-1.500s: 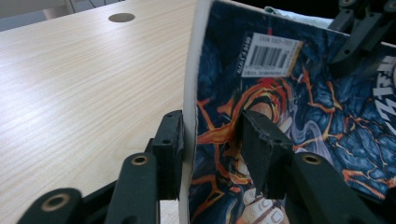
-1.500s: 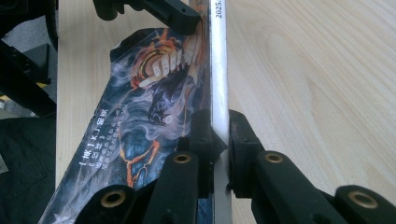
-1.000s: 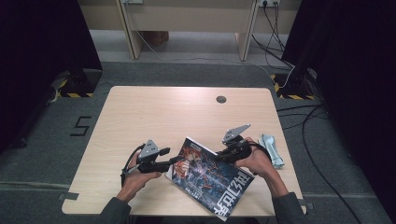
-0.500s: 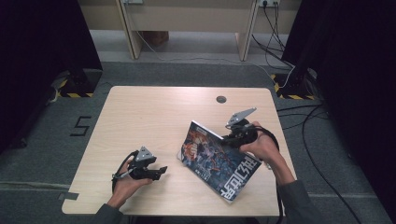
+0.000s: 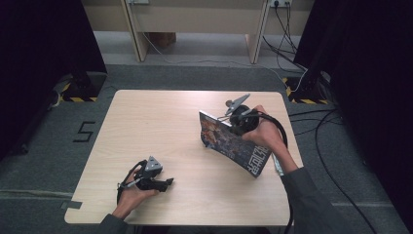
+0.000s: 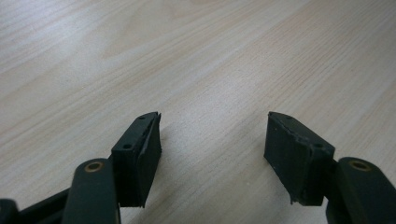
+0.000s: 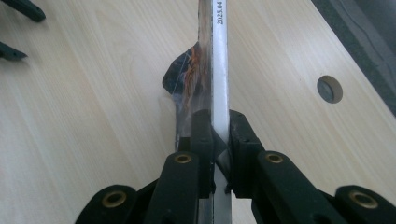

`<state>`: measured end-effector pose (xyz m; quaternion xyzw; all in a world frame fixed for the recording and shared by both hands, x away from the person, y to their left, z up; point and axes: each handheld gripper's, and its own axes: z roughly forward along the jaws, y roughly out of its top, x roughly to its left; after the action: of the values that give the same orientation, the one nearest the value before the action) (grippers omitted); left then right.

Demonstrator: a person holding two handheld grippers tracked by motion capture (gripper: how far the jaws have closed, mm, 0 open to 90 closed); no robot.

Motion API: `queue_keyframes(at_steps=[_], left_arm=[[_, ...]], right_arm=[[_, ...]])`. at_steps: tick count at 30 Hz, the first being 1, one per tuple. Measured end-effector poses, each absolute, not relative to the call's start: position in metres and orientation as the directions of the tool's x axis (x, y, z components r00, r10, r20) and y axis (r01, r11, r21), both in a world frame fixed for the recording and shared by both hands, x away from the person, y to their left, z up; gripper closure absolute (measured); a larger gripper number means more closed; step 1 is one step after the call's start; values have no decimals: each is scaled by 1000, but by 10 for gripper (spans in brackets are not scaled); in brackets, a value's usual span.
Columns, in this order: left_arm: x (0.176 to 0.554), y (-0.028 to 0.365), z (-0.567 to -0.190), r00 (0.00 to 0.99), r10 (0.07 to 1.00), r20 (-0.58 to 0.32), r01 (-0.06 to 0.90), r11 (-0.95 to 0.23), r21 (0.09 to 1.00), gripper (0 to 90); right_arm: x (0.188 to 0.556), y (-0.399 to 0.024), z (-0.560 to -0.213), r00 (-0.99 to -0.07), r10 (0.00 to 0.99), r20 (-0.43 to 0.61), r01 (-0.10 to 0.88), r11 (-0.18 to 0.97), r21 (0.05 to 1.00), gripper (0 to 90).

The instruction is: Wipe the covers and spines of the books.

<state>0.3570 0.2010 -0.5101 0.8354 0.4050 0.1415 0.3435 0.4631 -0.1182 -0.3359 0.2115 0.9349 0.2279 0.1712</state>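
Pinching the magazine (image 7: 219, 70) at its spine, the right gripper (image 7: 219, 135) lifts thin, floppy, glossy stock; the left gripper (image 6: 212, 154) gapes empty, its jaws having just opened.

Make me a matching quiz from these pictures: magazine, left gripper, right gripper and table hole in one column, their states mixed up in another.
1 magazine
2 left gripper
3 right gripper
4 table hole

A jaws apart, nothing between them
B round, dark, near the far table edge
C lifted, tilted on edge
D jaws clamped on a white spine

Pairs: 1-C, 2-A, 3-D, 4-B
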Motion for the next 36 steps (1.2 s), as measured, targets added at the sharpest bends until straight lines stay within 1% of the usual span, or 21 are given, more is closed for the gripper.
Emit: queue_keyframes(at_steps=[4, 5, 12, 17, 19, 25, 36], left_arm=[[357, 201, -510, 634, 772, -41, 576, -436, 691, 360], [357, 201, -510, 635, 771, -40, 575, -438, 691, 360], [357, 201, -510, 635, 772, -42, 577, -437, 690, 362], [358, 202, -510, 631, 774, -44, 578, -432, 693, 362], [358, 202, -510, 631, 775, -44, 578, -431, 693, 362], [358, 203, -511, 628, 777, -44, 579, -429, 693, 362], [359, 205, -511, 617, 786, -45, 586, -419, 694, 362]], right_arm=[[450, -106, -336, -872, 437, -222, 291, 827, 482, 834], [447, -104, -336, -878, 420, -232, 273, 835, 478, 834], [428, -101, -342, -900, 396, -184, 262, 826, 499, 833], [416, -100, -351, -919, 374, -125, 265, 820, 508, 834], [410, -98, -359, -931, 352, -102, 256, 823, 507, 833], [400, -95, -384, -943, 328, -57, 259, 831, 492, 833], [385, -99, -426, -946, 323, 2, 278, 810, 516, 831]])
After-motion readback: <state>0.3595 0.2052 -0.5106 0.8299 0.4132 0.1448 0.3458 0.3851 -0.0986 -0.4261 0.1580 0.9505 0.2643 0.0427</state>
